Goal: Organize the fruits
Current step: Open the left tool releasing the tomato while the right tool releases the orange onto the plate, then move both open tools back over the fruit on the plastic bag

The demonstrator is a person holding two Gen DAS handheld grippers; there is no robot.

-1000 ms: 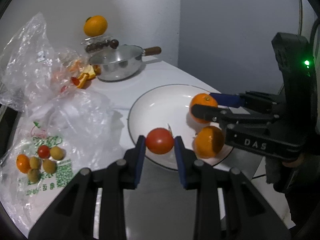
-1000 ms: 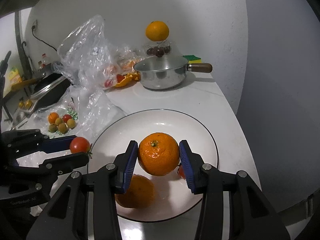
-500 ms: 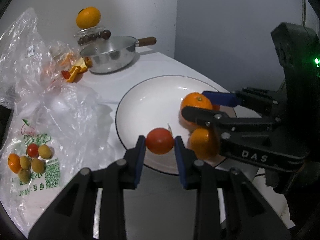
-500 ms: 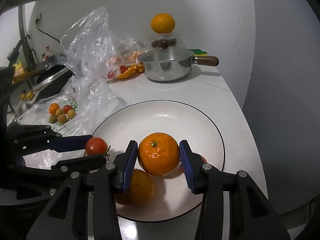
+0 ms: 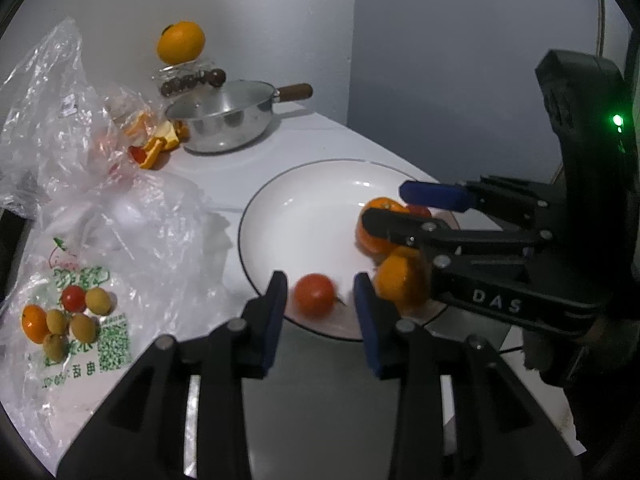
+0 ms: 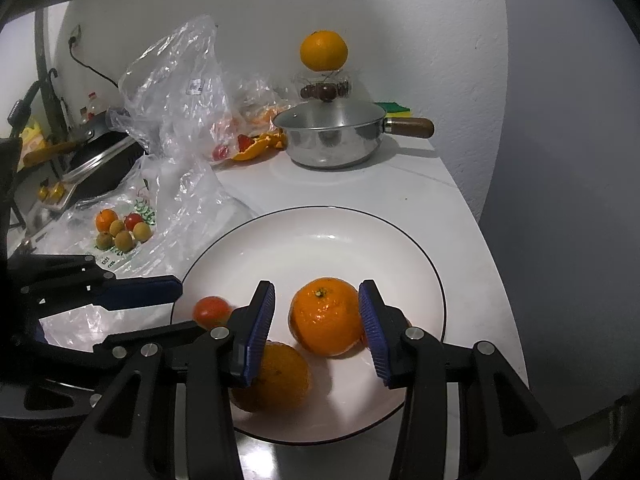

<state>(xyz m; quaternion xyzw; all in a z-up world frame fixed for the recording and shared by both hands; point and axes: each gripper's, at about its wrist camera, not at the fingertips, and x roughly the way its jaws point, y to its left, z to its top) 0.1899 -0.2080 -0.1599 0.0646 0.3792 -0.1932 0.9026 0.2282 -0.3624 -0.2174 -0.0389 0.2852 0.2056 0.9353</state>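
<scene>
the step in hand is setting fruit on the plate [image 5: 280, 200]. the left gripper [image 5: 320, 300] has just been opening its jaws; the tomato [image 5: 314, 295] sits between them on the plate's near rim, blurred, with gaps on both sides, so it looks let go. the right gripper [image 6: 318, 316] frames an orange [image 6: 325, 316] on the plate: its right pad is at the skin, the left pad stands apart, so the jaws look open around it, not clamped.

next, by my reading, both grippers should lift straight back clear of the fruit without nudging it, since the tomato lies close to the rim and could roll off. then the left one can go for more fruit on the bag [image 5: 80, 320].

the plate holds the tomato, the orange, a second orange [image 6: 276, 380] just beside it toward the camera, and a bit of red behind them. the flat bag on the surface [image 6: 400, 184] carries a small pile [image 5: 64, 320] of mixed small fruit. the pan [image 6: 332, 140] looks empty from the left view. another orange [image 6: 323, 51] rests on a clear box by the wall.
</scene>
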